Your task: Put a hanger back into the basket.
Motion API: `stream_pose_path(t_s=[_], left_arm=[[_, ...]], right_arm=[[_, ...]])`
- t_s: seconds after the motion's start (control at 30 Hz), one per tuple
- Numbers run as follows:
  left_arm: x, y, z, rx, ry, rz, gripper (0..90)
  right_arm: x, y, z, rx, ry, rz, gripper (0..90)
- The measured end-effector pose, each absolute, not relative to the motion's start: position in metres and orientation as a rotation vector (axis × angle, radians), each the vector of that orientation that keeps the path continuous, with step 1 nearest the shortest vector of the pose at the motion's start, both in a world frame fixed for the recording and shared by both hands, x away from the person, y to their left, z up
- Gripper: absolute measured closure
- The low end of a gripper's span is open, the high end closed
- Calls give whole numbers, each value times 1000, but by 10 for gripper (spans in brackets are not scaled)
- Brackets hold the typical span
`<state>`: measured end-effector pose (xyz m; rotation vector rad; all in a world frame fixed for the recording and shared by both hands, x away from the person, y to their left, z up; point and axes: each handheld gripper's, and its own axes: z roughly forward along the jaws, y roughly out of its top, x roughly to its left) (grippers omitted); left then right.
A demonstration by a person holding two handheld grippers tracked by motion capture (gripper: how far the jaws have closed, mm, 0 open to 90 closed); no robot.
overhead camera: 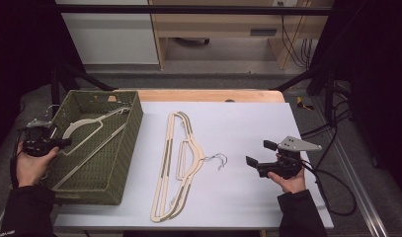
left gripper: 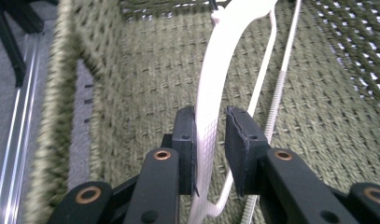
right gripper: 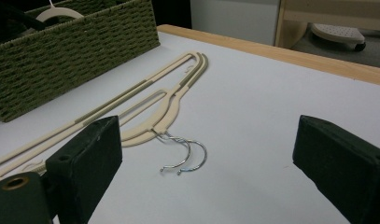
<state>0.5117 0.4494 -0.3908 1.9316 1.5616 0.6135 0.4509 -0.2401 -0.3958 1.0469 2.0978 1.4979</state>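
A cream plastic hanger [overhead camera: 82,126] lies slanted inside the green woven basket [overhead camera: 132,140] at the table's left. My left gripper [overhead camera: 66,142] reaches over the basket's left wall. In the left gripper view its jaws [left gripper: 210,119] straddle the hanger's flat arm [left gripper: 213,79]; the arm lies against the left pad, with a slim gap to the right pad. Two more cream hangers [overhead camera: 181,158] lie stacked on the white sheet, wire hooks [right gripper: 185,156] pointing right. My right gripper [overhead camera: 259,153] hovers right of those hooks, wide open [right gripper: 208,140] and holding nothing.
The basket's wall [right gripper: 61,56] stands at the sheet's left edge, with the hanger's curved top [right gripper: 61,13] peeking over it. A wooden table edge [overhead camera: 208,95] runs along the back. Black frame bars [overhead camera: 307,74] and cables [overhead camera: 337,128] flank the right side.
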Motion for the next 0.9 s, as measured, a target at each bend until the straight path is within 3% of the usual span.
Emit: stream_pose_path(t_s=[0.3, 0.6, 0.9], left_arm=[[518, 453, -399, 1952, 1684, 554, 657], [516, 453, -398, 1952, 1676, 541, 597], [501, 449, -369, 1846, 1566, 687, 366]], right_arm=[[451, -239, -396, 1046, 2106, 1489, 87], [451, -240, -396, 1045, 2109, 1492, 86], [450, -241, -395, 1039, 2102, 1501, 85]])
